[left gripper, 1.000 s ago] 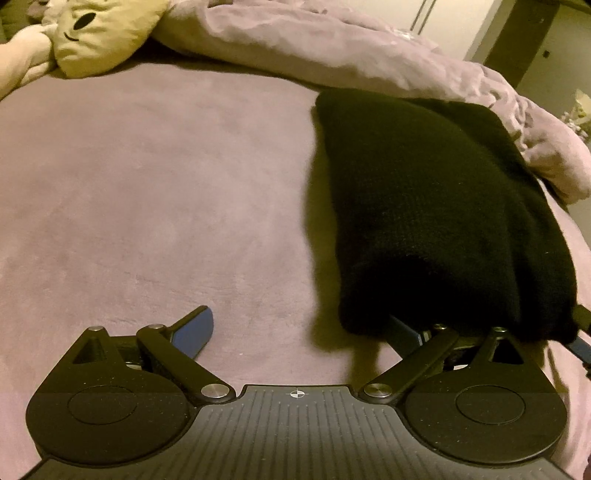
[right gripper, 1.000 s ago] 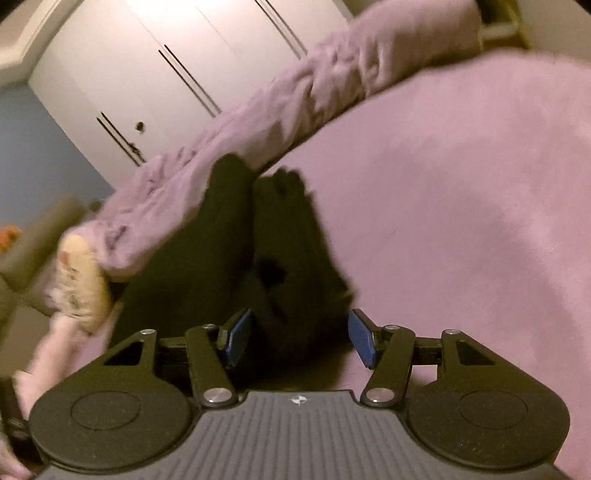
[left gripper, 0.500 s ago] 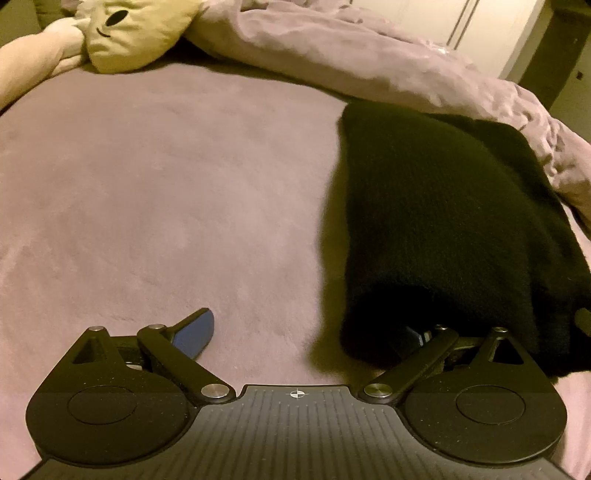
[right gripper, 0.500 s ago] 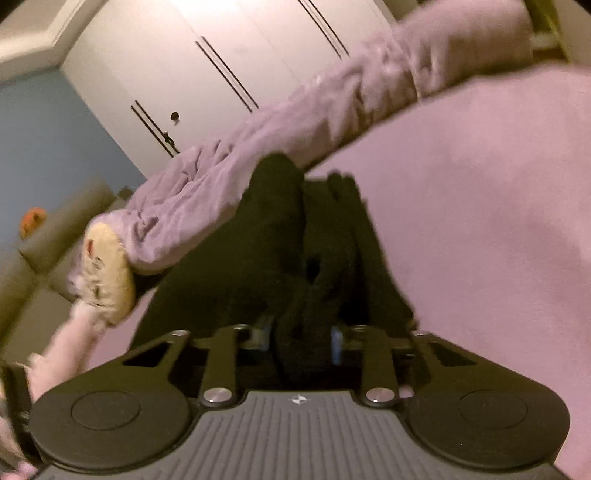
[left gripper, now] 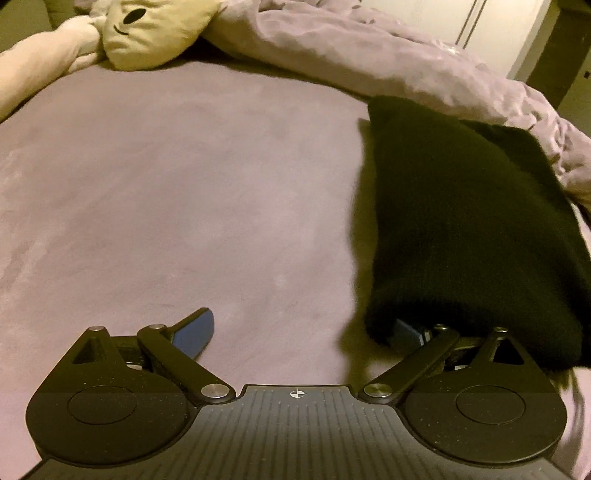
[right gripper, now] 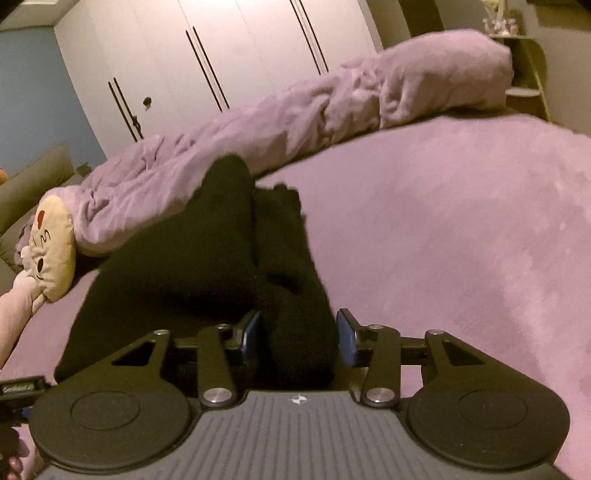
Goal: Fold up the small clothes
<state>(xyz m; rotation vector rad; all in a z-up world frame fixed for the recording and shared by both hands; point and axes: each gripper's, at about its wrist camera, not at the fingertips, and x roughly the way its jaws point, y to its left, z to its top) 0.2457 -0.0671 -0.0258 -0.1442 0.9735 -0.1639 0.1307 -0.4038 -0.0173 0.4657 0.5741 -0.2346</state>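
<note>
Both tongs at the near end of a black garment on the bed

The right tongs (right gripper: 299, 334) have just been opening, jaws slightly apart around a black fold, pads barely clear of it. The left tongs (left gripper: 301, 330) stand wide apart, the right finger tucked under the black garment (left gripper: 469, 229), which lies toward two o'clock on the purple bed (left gripper: 166, 192), below the rumpled duvet (left gripper: 369, 55); a plush toy (left gripper: 147, 33) sits at eleven.

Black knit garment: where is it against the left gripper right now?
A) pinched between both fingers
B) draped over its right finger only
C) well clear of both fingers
B: the black knit garment covers the left gripper's right finger; its left finger sits bare over the bed.
</note>
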